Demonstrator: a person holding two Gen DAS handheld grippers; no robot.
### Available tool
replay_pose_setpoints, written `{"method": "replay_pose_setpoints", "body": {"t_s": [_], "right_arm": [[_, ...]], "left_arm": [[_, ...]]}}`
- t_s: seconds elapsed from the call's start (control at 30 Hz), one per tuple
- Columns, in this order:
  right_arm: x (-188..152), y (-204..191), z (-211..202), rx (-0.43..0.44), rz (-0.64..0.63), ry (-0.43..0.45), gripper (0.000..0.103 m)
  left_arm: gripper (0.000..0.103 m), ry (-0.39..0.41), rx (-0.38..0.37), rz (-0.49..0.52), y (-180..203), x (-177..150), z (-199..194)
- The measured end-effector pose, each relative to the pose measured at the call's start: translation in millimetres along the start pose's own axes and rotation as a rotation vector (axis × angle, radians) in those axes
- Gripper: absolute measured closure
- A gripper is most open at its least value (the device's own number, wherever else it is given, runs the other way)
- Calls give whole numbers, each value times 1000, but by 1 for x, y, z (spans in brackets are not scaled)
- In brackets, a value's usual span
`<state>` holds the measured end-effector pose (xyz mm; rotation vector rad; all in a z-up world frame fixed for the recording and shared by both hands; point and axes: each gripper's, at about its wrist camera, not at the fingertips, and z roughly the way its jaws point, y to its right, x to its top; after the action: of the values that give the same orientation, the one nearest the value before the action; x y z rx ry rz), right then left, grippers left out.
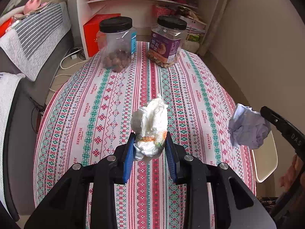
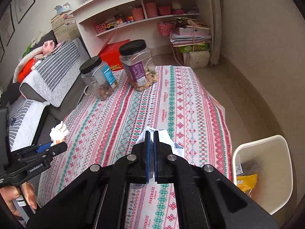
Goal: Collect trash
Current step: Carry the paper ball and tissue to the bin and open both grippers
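Note:
My left gripper (image 1: 150,140) is shut on a crumpled white wrapper (image 1: 150,122) with an orange-green print, held above the patterned tablecloth (image 1: 106,103). In the right wrist view that wrapper (image 2: 59,133) shows at the far left in the left gripper (image 2: 57,144). My right gripper (image 2: 152,133) is shut on a crumpled pale-blue paper ball (image 2: 176,148), which mostly hides behind the fingers. The left wrist view shows this paper ball (image 1: 248,126) hanging off the right gripper (image 1: 266,115) near the table's right edge. A cream waste bin (image 2: 266,171) with a yellow packet inside stands on the floor to the right of the table.
Two black-lidded plastic jars stand at the table's far end: a clear one (image 1: 117,43) with nuts and a purple-labelled one (image 1: 168,41). A grey sofa (image 1: 28,43) runs along the left. White shelves (image 2: 144,13) and a red box (image 1: 99,32) lie beyond. A hand (image 2: 21,198) grips the left tool.

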<state>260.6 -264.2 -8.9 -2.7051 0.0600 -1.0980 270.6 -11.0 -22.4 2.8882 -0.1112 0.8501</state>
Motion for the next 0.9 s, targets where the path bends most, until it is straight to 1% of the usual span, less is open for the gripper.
{"method": "replay_pose_setpoints", "body": {"t_s": [0.13, 0.3, 0.43, 0.5, 0.57, 0.6, 0.63, 0.67, 0.7, 0.77, 0.83, 0.9], "right_arm": [[-3, 33, -18, -63, 32, 35, 101], [-9, 77, -38, -147, 87, 56, 101], [-14, 109, -56, -236, 127, 79, 101], [-18, 124, -64, -280, 142, 76, 100], [-20, 138, -70, -324, 157, 69, 98], [-21, 145, -74, -343, 166, 67, 87], [-23, 152, -78, -363, 180, 70, 64], [-24, 157, -83, -380, 195, 83, 54], [-24, 162, -88, -398, 207, 96, 48], [-24, 171, -99, -420, 223, 120, 47], [-24, 181, -108, -447, 246, 141, 42], [-25, 191, -116, -476, 268, 156, 39]], "left_arm": [[72, -10, -2, 30, 18, -2, 8], [72, -19, -9, 69, 41, -5, 16], [72, -20, -22, 112, 67, -8, 21], [72, -19, -34, 136, 82, -9, 23], [72, -10, -54, 165, 99, -10, 22], [72, 0, -64, 182, 108, -10, 20], [72, 9, -77, 196, 117, -10, 19], [72, 13, -95, 208, 128, -9, 18], [72, 14, -113, 219, 138, -10, 18], [72, 15, -143, 249, 161, -10, 19], [72, 8, -179, 270, 187, -13, 21], [72, -8, -213, 289, 214, -16, 26]]}}
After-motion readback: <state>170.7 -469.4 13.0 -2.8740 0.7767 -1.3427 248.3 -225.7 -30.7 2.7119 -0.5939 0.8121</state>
